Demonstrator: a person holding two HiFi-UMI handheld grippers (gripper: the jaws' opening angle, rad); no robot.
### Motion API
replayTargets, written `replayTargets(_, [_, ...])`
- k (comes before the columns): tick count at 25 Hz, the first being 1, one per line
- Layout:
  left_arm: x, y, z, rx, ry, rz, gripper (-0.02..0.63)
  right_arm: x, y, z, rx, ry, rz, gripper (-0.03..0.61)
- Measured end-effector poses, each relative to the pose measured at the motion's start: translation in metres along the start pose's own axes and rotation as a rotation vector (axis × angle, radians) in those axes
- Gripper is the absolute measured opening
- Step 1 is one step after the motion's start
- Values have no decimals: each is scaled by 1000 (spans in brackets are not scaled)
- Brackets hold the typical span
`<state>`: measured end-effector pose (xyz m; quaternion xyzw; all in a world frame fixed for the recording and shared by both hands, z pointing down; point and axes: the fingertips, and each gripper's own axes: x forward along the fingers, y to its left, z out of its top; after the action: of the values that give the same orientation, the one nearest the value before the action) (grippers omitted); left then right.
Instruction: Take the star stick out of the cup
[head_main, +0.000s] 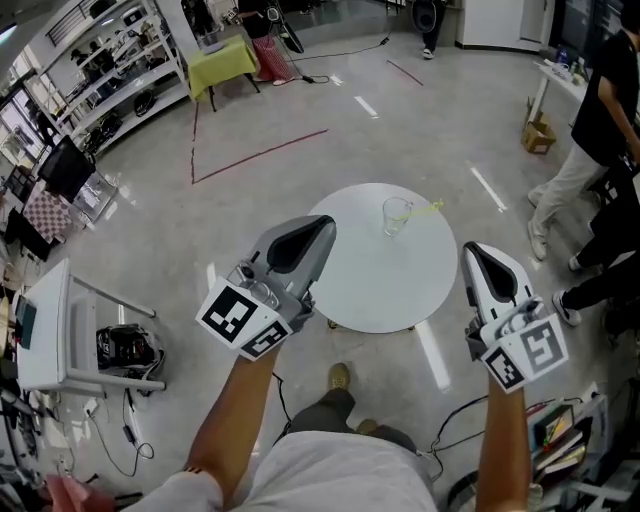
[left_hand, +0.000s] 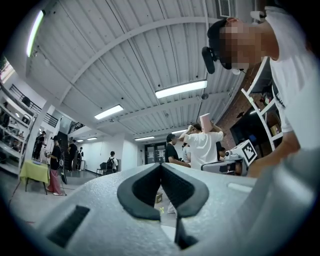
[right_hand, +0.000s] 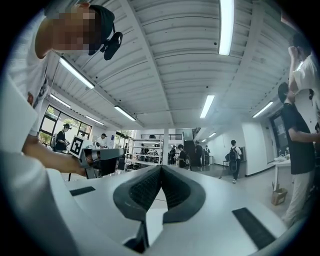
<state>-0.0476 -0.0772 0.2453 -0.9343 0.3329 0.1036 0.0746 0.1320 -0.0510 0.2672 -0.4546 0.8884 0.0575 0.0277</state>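
Observation:
A clear cup stands near the far edge of the round white table. The yellow star stick leans out of it to the right. My left gripper hovers over the table's left rim, short of the cup, with its jaws shut and empty. At the table's right edge my right gripper is also shut and holds nothing. Both gripper views look level across the room. The left gripper and the right gripper each show tips that meet. Neither of these views shows the cup.
People stand at the right near a cardboard box. A white stand with cables sits at the left. Shelves and a yellow-green table line the back left. Red tape marks the floor.

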Motion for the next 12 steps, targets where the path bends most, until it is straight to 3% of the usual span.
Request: replayTargets(12, [43,78,-21,-21,1,-73,15,79,-36,-10,-14,23,-108,11])
